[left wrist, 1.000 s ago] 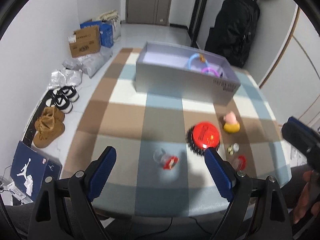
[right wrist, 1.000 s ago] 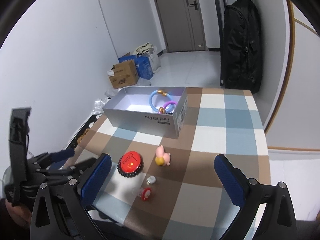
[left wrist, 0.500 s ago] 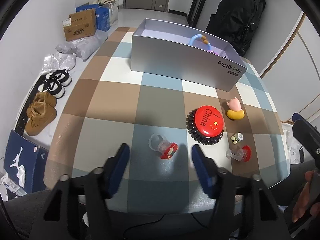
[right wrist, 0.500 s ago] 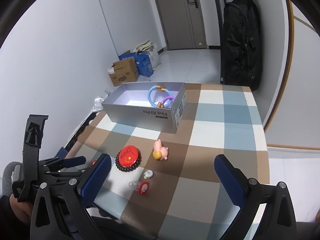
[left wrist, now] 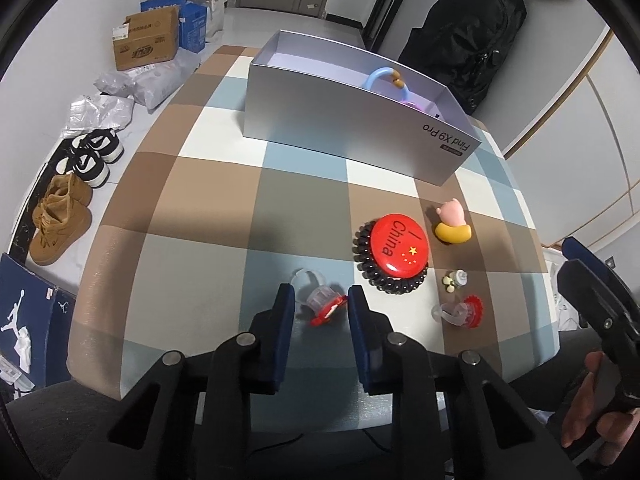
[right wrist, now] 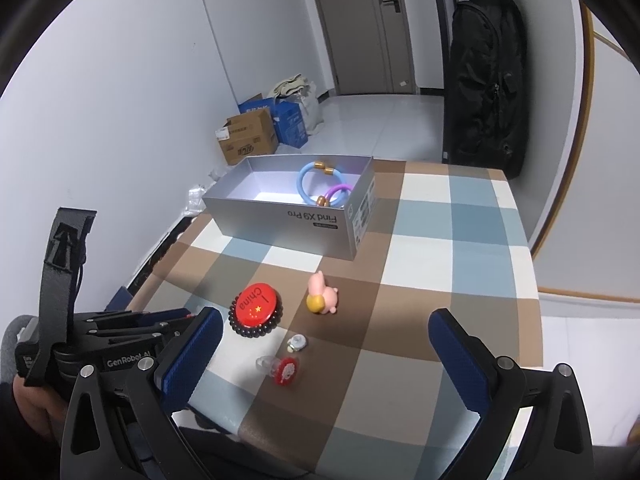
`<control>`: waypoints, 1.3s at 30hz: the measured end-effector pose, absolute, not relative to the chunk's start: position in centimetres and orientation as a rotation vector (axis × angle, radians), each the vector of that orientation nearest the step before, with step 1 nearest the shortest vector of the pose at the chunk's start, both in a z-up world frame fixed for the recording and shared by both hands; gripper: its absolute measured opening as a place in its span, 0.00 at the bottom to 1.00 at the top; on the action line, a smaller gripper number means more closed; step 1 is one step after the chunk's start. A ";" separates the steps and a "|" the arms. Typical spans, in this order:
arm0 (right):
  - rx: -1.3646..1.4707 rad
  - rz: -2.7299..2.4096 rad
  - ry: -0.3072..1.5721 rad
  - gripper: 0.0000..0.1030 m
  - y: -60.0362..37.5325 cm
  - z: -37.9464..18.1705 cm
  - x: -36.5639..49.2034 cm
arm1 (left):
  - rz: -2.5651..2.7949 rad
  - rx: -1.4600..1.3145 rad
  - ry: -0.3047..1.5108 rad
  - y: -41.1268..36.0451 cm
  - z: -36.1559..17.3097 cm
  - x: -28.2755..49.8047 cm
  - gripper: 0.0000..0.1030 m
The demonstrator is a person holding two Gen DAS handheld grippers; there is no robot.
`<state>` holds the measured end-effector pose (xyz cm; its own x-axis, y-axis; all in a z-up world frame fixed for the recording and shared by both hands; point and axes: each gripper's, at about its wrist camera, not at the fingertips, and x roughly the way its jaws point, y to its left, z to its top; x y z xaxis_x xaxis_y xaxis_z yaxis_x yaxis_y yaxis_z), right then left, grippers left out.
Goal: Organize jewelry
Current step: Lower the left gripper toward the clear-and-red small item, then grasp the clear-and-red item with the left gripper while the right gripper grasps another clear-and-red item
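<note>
A clear-and-red ring piece (left wrist: 322,304) lies on the checked tablecloth between the fingers of my left gripper (left wrist: 320,294). The jaws are closing and stand narrow around it; the left pad is still apart from it. My right gripper (right wrist: 324,316) hangs wide open above the table's near side, holding nothing. A silver box (left wrist: 352,120) at the far side holds a blue bracelet (right wrist: 316,178) and a purple ring (right wrist: 340,194). A red China badge (left wrist: 398,246) sits inside a black bead bracelet (left wrist: 384,284).
Right of the badge stand a pink pig figure (left wrist: 452,220), a tiny charm (left wrist: 456,280) and a second clear-and-red piece (left wrist: 460,310). Shoes (left wrist: 60,220) and cardboard boxes (left wrist: 144,42) lie on the floor left of the table. A black bag (right wrist: 484,80) hangs by the door.
My left gripper's jaws have come from wide apart to narrow around the clear-and-red piece, and it has tipped down closer to the table. The right gripper has kept still.
</note>
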<state>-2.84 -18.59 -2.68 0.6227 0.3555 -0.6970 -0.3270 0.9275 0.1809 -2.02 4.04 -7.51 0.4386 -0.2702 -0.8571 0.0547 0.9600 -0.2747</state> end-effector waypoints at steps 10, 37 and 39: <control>0.046 0.381 0.827 1.00 -18.8 -3.2 -2.7 | -0.228 -0.232 1.109 4.0 -7.4 -2.1 0.15; 0.001 0.461 1.021 0.57 -16.1 -7.2 -4.4 | -0.340 -0.444 1.009 5.6 -4.6 -1.4 0.15; -0.019 0.473 1.018 0.49 -15.4 -7.4 -4.5 | -0.340 -0.444 1.008 5.9 -4.6 -1.3 0.15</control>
